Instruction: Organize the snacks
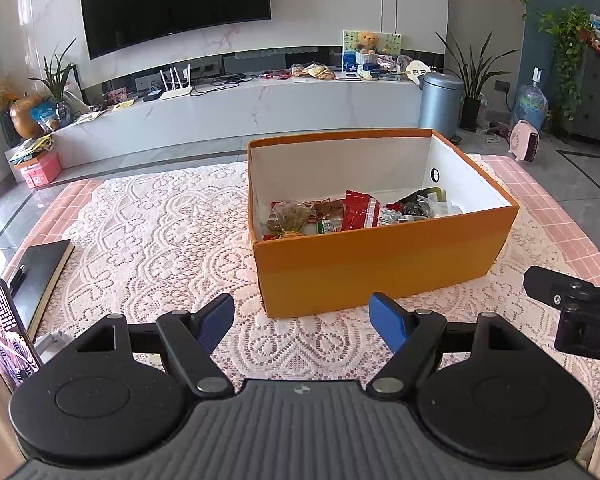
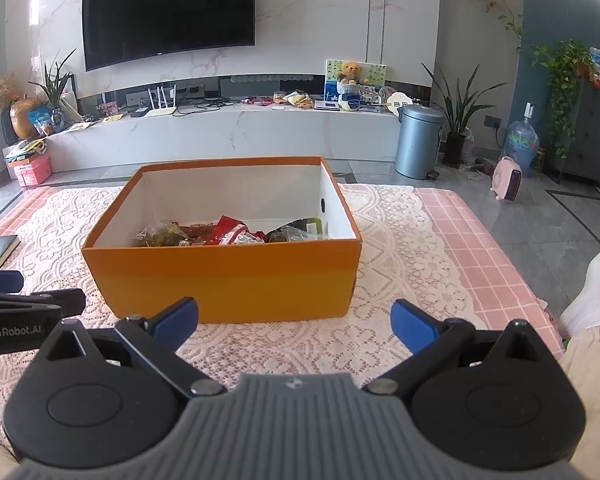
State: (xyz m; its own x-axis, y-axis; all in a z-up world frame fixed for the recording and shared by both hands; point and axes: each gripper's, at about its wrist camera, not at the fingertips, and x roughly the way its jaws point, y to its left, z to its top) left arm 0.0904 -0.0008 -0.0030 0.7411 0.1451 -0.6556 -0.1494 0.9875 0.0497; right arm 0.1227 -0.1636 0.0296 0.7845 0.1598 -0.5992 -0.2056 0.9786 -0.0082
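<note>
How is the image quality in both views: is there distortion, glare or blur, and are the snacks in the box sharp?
Left wrist view: strong fisheye bending, the television curves; daylight glare on the floor at left; snacks in the orange box are fairly sharp; the open left gripper is in focus. Right wrist view: same curving, dark corners; the snacks are partly hidden behind the box wall; the right gripper is open.

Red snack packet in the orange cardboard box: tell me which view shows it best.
Left wrist view: the red snack packet stands clear above the box's near wall. The right wrist view shows only its top behind that wall.
</note>
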